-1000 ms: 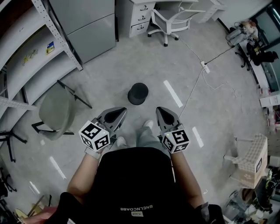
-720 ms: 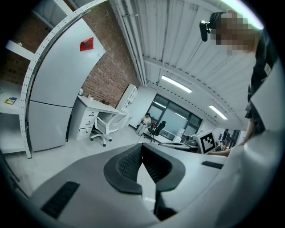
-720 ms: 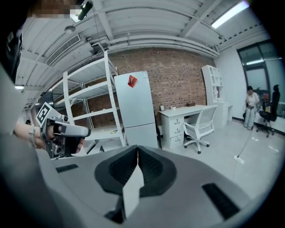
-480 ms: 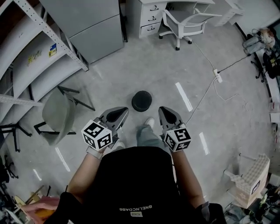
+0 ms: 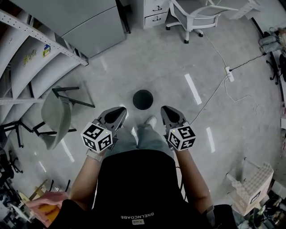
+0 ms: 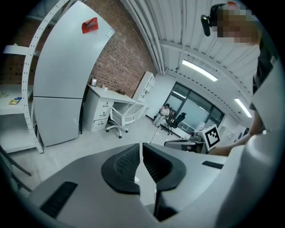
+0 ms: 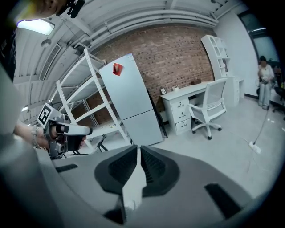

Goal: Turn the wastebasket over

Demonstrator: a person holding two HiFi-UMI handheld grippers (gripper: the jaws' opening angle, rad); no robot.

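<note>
The wastebasket [image 5: 143, 99] is a round black tub on the grey floor, seen almost straight from above, just ahead of the person's feet. My left gripper [image 5: 119, 110] hangs to its lower left and my right gripper [image 5: 166, 109] to its lower right, both a short way off and touching nothing. In the left gripper view the left gripper [image 6: 141, 147] has its jaws closed together with nothing between them. The right gripper view shows the right gripper [image 7: 138, 149] the same way. The basket appears in neither gripper view.
A grey chair [image 5: 56, 116] lies tipped at the left beside metal shelving [image 5: 27, 58] and a grey cabinet [image 5: 85, 22]. A white office chair [image 5: 196, 13] and drawer unit [image 5: 156, 15] stand at the back. A power strip with cable [image 5: 229, 74] runs at the right; a carton [image 5: 252, 188] sits at the bottom right.
The person has stepped forward, so the shelving, cabinet and chairs have slid up and outward in the head view and the basket is seen more from above. Both grippers stayed shut and level with each other.
</note>
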